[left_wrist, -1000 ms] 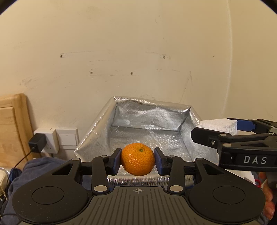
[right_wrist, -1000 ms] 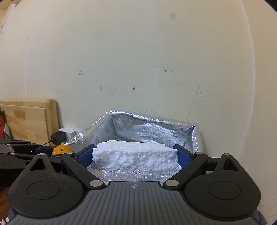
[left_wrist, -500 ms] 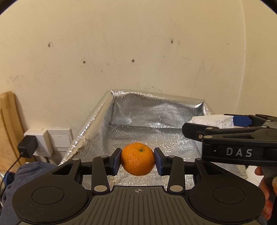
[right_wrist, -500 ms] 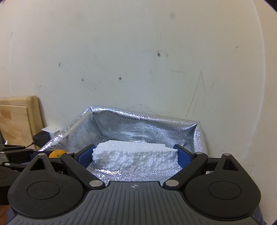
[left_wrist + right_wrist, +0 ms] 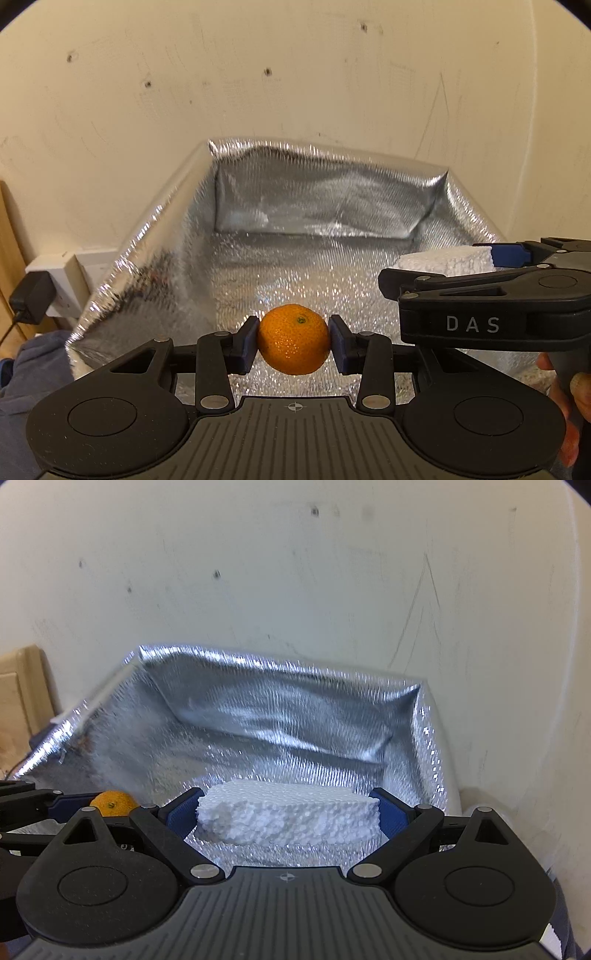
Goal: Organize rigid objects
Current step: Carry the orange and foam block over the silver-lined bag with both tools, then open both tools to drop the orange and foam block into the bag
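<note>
Left wrist view: the left gripper (image 5: 293, 339) is clamped on an orange mandarin (image 5: 293, 339), its blue pads (image 5: 246, 345) pressing the fruit from both sides with the stem end facing up. The fruit is held in the air over the near edge of an open silver foil-lined box (image 5: 155, 258), whose creased far wall stands against a cream wall (image 5: 295, 92). At the right edge, the right gripper (image 5: 480, 258), marked "DAS", is seen side-on, holding a white foam block (image 5: 443, 264) above the right side of the box; part of a hand (image 5: 569, 406) shows beneath it. To the left of the box are a wall socket (image 5: 70, 280) with a black plug (image 5: 31, 299) and grey-blue cloth (image 5: 33, 373). Right wrist view: the right gripper (image 5: 290, 814) has its jaws set wide and clamped on the ends of the foam block (image 5: 290, 818), which is held level over the near part of the foil-lined box (image 5: 258, 709). At lower left, the mandarin (image 5: 112, 803) sits in the left gripper (image 5: 107, 805), just beside the block. A wooden board (image 5: 18, 698) leans at the far left.
</note>
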Motion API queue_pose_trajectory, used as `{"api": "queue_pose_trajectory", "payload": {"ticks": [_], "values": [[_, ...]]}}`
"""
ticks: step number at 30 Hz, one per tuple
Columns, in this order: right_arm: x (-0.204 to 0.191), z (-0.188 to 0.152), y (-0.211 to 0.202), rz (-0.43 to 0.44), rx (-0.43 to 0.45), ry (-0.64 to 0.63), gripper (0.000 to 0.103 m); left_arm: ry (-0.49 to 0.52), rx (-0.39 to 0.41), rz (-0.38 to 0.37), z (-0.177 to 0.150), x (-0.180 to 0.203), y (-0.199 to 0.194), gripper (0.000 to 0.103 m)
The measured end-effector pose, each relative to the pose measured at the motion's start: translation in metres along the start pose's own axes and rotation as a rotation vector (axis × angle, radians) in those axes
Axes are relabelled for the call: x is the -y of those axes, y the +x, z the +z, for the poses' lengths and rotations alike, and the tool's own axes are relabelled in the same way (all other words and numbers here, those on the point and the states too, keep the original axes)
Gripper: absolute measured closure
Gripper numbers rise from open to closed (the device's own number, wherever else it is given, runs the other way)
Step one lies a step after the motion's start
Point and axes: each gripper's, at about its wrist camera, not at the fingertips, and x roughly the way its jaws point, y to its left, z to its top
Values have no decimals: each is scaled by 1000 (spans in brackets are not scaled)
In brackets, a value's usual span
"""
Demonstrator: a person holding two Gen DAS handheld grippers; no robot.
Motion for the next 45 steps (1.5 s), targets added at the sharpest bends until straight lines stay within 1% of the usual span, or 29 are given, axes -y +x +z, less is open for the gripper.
{"api": "queue_pose_trajectory", "payload": {"ticks": [9, 15, 20, 36, 45], "values": [[0, -6, 12, -10, -47, -6, 9, -4, -46, -2, -1, 0, 13, 65], [-3, -4, 14, -18, -66, -27, 8, -10, -60, -3, -2, 2, 15, 65], [-5, -4, 20, -31, -98, -47, 8, -11, -73, -5, -4, 1, 19, 65], [-6, -7, 32, -37, -150, -52, 8, -16, -97, -12, -4, -2, 29, 65], [-6, -7, 32, -41, -151, -55, 7, -12, -93, -7, -5, -2, 27, 65]]}}
